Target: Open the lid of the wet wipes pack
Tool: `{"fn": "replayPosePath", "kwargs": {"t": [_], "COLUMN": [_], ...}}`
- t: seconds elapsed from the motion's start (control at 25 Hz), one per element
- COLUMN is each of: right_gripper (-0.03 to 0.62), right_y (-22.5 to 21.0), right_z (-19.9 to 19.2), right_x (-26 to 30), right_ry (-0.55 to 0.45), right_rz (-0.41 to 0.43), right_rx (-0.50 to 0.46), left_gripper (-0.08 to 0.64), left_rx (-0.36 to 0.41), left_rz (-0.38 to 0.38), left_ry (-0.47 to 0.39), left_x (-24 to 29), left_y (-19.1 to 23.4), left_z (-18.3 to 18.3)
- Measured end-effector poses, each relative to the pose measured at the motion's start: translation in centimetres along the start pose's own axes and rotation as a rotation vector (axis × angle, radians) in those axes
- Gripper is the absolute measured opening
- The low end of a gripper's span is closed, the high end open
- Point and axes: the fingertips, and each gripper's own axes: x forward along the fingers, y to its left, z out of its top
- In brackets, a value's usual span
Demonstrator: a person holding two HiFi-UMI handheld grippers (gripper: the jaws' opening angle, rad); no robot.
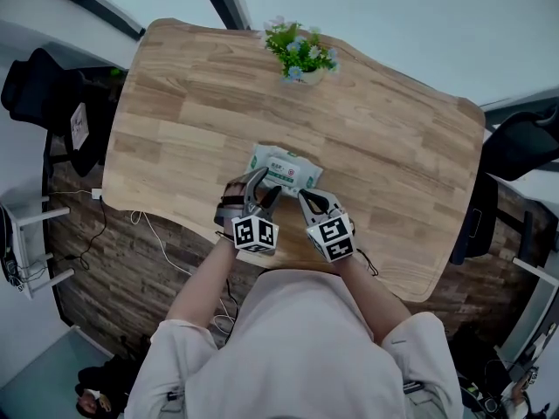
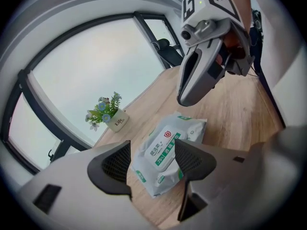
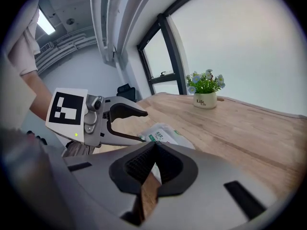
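The wet wipes pack (image 1: 285, 168) is white and green and lies flat on the wooden table (image 1: 175, 112), its flip lid (image 2: 162, 150) down. My left gripper (image 1: 264, 188) hovers open at the pack's near left end, and the pack (image 2: 165, 159) shows between and beyond its jaws (image 2: 152, 152). Beside it, my right gripper (image 1: 307, 199) is shut on nothing above the pack's near edge, its pads meeting (image 3: 153, 147). The left gripper view shows the right gripper (image 2: 187, 98) hanging over the pack. The open left gripper (image 3: 140, 126) appears in the right gripper view, above the pack (image 3: 162, 132).
A small potted plant (image 1: 302, 52) stands at the table's far edge, also seen as the plant (image 2: 109, 114) and plant (image 3: 206, 93). Dark office chairs (image 1: 39, 94) flank the table on both sides. A window wall runs behind the table.
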Motion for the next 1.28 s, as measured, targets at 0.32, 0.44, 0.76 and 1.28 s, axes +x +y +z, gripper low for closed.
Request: {"fn": "replayPosePath", "kwargs": {"t": [0.32, 0.44, 0.76, 1.28], "right_gripper": [0.008, 0.008, 0.008, 0.008], "right_y": [-0.2, -0.6, -0.6, -0.6], "right_z": [-2.4, -3.3, -6.2, -6.5], "right_x": [2.3, 2.8, 4.3, 4.9], "right_ry": [0.089, 0.117, 0.194, 0.196], "right_rz": [0.014, 0.011, 0.003, 0.015], "right_rx": [-0.002, 0.018, -0.009, -0.031], "left_gripper": [0.296, 0.296, 0.296, 0.296], "left_rx": [0.104, 0.114, 0.133, 0.154], "left_rz": [-0.047, -0.059, -0.063, -0.06], "left_ry": [0.032, 0.035, 0.032, 0.017], "left_x": [2.1, 2.4, 2.6, 2.6], "left_y": [-1.7, -2.0, -2.2, -1.9], "left_z": [-1.1, -1.3, -1.3, -1.2]}}
